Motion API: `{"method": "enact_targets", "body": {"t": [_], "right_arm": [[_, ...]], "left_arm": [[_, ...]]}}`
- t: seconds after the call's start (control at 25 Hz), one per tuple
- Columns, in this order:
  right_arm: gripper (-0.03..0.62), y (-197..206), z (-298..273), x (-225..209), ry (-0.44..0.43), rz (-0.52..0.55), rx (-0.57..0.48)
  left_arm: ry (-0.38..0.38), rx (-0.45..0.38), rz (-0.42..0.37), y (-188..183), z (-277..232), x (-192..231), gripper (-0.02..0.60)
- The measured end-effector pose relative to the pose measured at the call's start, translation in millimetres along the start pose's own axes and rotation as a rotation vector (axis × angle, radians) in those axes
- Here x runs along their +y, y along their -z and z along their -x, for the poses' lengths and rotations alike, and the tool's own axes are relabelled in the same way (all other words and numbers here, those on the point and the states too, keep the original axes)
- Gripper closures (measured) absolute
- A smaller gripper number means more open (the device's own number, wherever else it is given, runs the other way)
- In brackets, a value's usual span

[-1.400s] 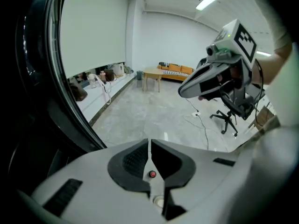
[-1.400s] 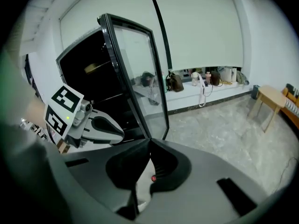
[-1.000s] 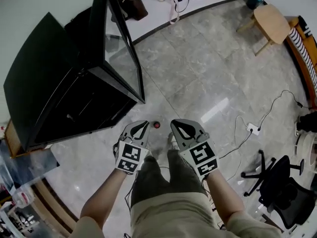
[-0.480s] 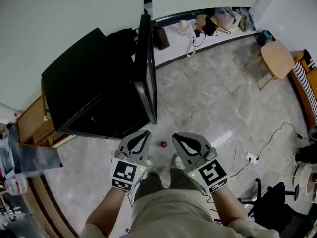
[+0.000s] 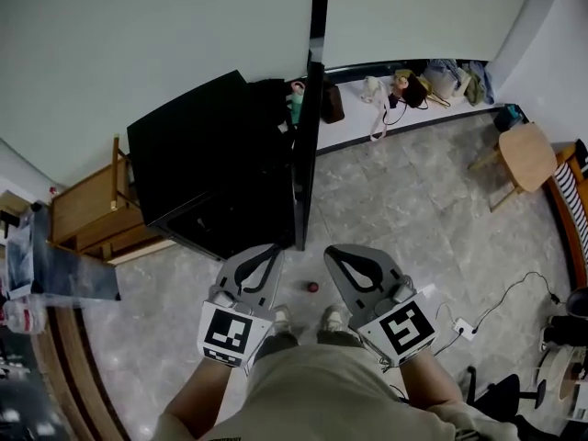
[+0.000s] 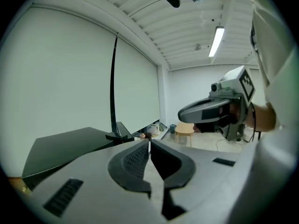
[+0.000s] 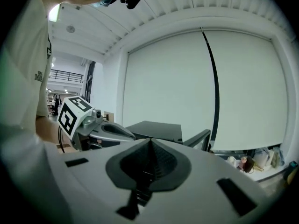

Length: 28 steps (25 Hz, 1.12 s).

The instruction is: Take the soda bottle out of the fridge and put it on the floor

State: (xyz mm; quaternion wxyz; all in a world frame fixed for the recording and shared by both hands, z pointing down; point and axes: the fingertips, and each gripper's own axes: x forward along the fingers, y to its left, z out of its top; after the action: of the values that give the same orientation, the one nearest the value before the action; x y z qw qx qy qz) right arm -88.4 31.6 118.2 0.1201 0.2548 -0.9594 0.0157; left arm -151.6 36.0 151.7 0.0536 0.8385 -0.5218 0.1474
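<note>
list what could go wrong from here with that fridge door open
The open fridge door stands just ahead of the left gripper; a step forward could knock it. The small red object on the floor lies close to the shoes and could be kicked or trodden on. The cable trailing on the floor at the right could catch a foot.

No legible writing
Left cube point(image 5: 227, 333) and right cube point(image 5: 398, 328) bear only square coded patterns; shirt print point(image 7: 37, 76) is too small to read.
</note>
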Motion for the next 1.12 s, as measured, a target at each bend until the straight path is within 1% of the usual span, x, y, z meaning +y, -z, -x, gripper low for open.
{"method": "enact_targets", "body": {"t": [0.16, 0.28, 0.4, 0.56, 0.68, 0.8, 0.92, 1.12], "right_arm": [[0.599, -31, 3, 6, -0.022, 0.043, -0.06], [0.599, -50, 8, 5, -0.01, 0.038, -0.106], [0.599, -60, 12, 3, -0.002, 0.043, -0.13], [0.599, -67, 8, 4, -0.012, 0.044, -0.145], [0.599, -69, 8, 3, -0.041, 0.012, -0.163], [0.599, -76, 5, 7, -0.066, -0.031, -0.178], [0.599, -76, 5, 5, -0.068, -0.006, -0.175], [0.599, -70, 4, -3, -0.054, 0.006, -0.162]], "left_arm": [[-0.035, -0.049, -0.022, -22, 21, 5, 0.568], [-0.077, -0.089, -0.012, -36, 35, 10, 0.568], [-0.113, -0.102, -0.025, -44, 44, 14, 0.568], [-0.147, -0.112, -0.045, -50, 57, 23, 0.568], [-0.179, -0.123, -0.037, -53, 65, 28, 0.568], [-0.185, -0.123, -0.038, -52, 69, 29, 0.568], [-0.182, -0.125, -0.042, -53, 71, 29, 0.568], [-0.188, -0.131, -0.03, -55, 71, 31, 0.568]]}}
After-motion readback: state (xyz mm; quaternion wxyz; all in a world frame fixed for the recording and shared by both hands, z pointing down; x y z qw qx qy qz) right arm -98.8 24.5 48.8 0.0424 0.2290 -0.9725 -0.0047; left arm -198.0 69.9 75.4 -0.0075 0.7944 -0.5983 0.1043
